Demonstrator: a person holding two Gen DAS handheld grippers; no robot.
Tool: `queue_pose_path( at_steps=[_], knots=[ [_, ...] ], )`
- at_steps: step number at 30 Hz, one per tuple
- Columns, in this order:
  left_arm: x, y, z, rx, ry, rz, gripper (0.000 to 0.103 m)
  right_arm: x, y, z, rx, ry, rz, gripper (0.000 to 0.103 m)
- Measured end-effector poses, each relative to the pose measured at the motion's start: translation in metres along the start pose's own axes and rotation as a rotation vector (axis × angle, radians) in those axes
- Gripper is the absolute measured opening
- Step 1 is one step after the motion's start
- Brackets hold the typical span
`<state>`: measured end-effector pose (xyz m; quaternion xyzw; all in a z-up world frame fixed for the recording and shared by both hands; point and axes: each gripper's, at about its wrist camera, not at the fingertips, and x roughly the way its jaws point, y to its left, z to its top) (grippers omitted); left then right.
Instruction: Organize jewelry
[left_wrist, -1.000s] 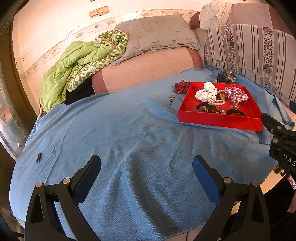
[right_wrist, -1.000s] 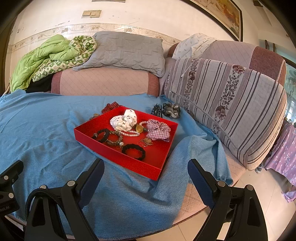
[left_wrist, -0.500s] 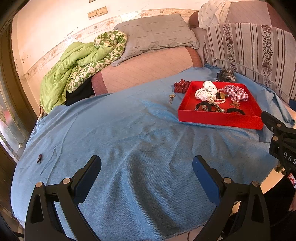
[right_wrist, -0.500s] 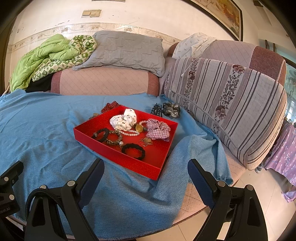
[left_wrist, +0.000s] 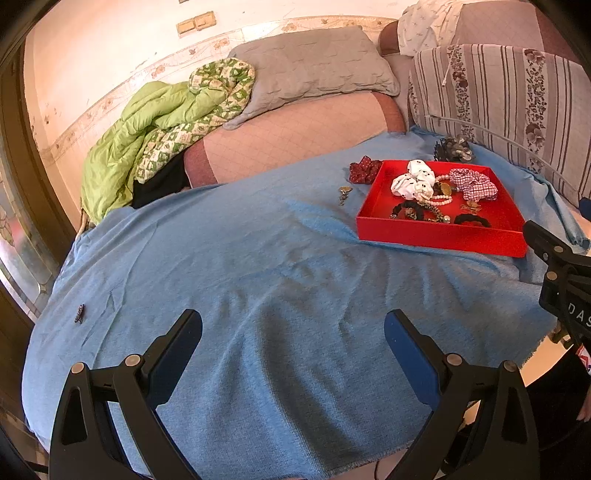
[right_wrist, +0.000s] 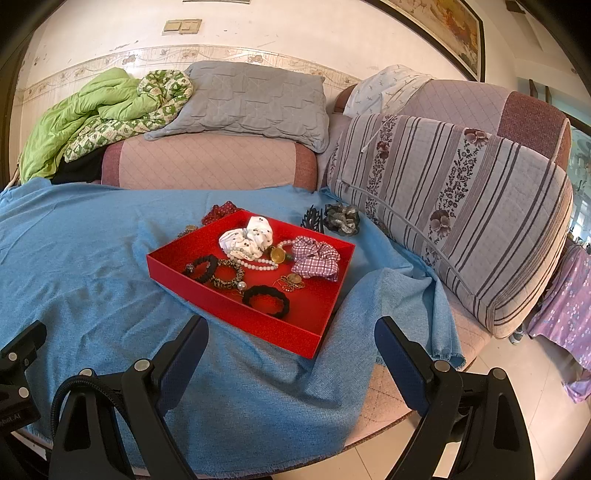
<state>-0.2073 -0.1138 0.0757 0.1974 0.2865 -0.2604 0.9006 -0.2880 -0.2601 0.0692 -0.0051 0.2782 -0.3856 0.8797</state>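
The red tray (right_wrist: 236, 314) sits on the blue cloth (left_wrist: 258, 295), and it is the place to find everything else. Inside it lie a white scrunchie (right_wrist: 247, 238), a checked scrunchie (right_wrist: 317, 256), a bead string (right_wrist: 258, 263) and black hair bands (right_wrist: 266, 301).

Some things are not in the tray yet. A dark red scrunchie (left_wrist: 364, 169) touches the far left corner of the tray. A small gold charm (left_wrist: 344, 192) lies just left of the tray. A black claw clip (right_wrist: 312, 218) and a grey scrunchie (right_wrist: 342, 218) lie just behind the tray. A tiny dark piece (left_wrist: 79, 313) lies far left of the tray.

The left gripper (left_wrist: 293, 343) is spread wide and holds nothing. The right gripper (right_wrist: 291, 349) is spread wide too, just in front of the tray.

I think the next step is to fetch a loose thing. To do it well, go to the one nearest the tray, come down straight over it, pinch the soft middle, lift it over the wall, then let go low.
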Motion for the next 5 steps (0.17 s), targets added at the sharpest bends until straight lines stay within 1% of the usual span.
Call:
queue_pose_path(
  at_steps=[2, 5],
  knots=[
    [0.001, 0.005, -0.001, -0.017, 0.014, -0.013, 0.099, 0.000, -0.001, 0.000, 0.001, -0.002, 0.001, 0.094],
    [-0.001, 0.014, -0.002, -0.038, 0.010, -0.019, 0.099, -0.001, 0.000, -0.001, 0.004, 0.002, 0.001, 0.094]
  ],
)
